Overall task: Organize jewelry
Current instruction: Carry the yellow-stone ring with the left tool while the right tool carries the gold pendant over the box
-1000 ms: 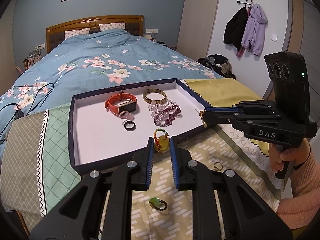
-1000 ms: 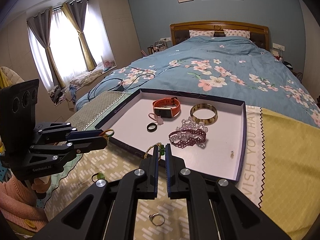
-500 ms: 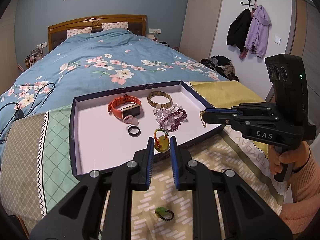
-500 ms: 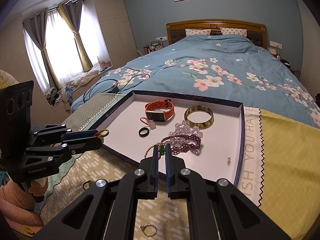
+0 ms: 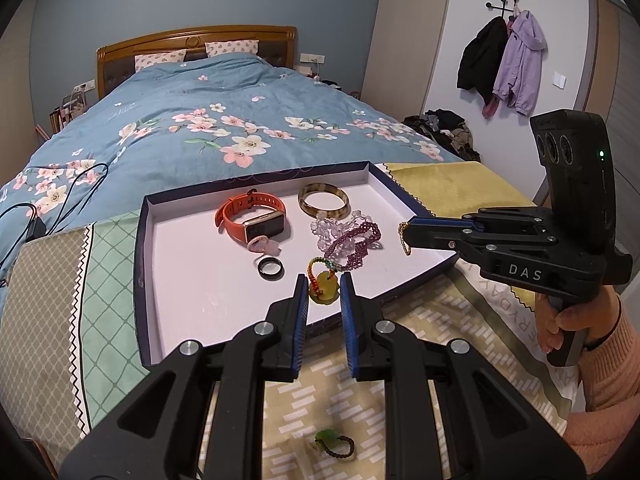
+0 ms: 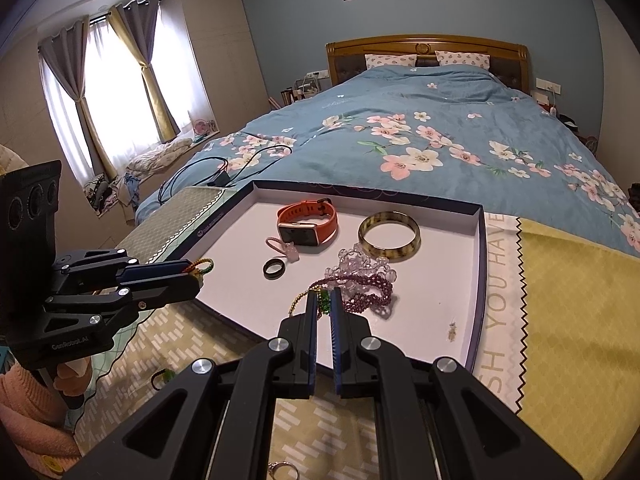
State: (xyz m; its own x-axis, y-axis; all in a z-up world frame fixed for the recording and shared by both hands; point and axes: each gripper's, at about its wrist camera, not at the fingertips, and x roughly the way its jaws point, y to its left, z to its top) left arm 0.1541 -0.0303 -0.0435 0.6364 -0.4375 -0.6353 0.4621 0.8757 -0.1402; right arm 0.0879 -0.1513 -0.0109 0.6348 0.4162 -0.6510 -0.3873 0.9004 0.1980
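A white tray with a dark blue rim (image 5: pixel 200 280) (image 6: pixel 436 276) lies on the cloth at the foot of the bed. In it are an orange watch (image 5: pixel 248 220), a brown bangle (image 5: pixel 324 200), clear and purple bead bracelets (image 5: pixel 352 240), a black ring (image 5: pixel 271 269) and a pink charm (image 5: pixel 262 245). My left gripper (image 5: pixel 323 286) (image 6: pixel 196 274) is shut on a yellow pendant (image 5: pixel 325 292) with a coloured cord, over the tray's near part. My right gripper (image 6: pixel 325 300) (image 5: pixel 406 232) is shut on a gold chain with green beads (image 6: pixel 302 300), above the tray's near right side.
A green-stone ring (image 5: pixel 334 442) (image 6: pixel 162 376) and a silver ring (image 6: pixel 282 470) lie on the patterned cloth in front of the tray. A tiny earring (image 6: pixel 452 330) sits in the tray's right corner. Hands in pink sleeves hold both grippers. Black cables (image 6: pixel 224 168) trail over the floral bedspread.
Both grippers have edged forward over the tray's near edge, each still holding its piece. The rings on the cloth have slid lower in both views.
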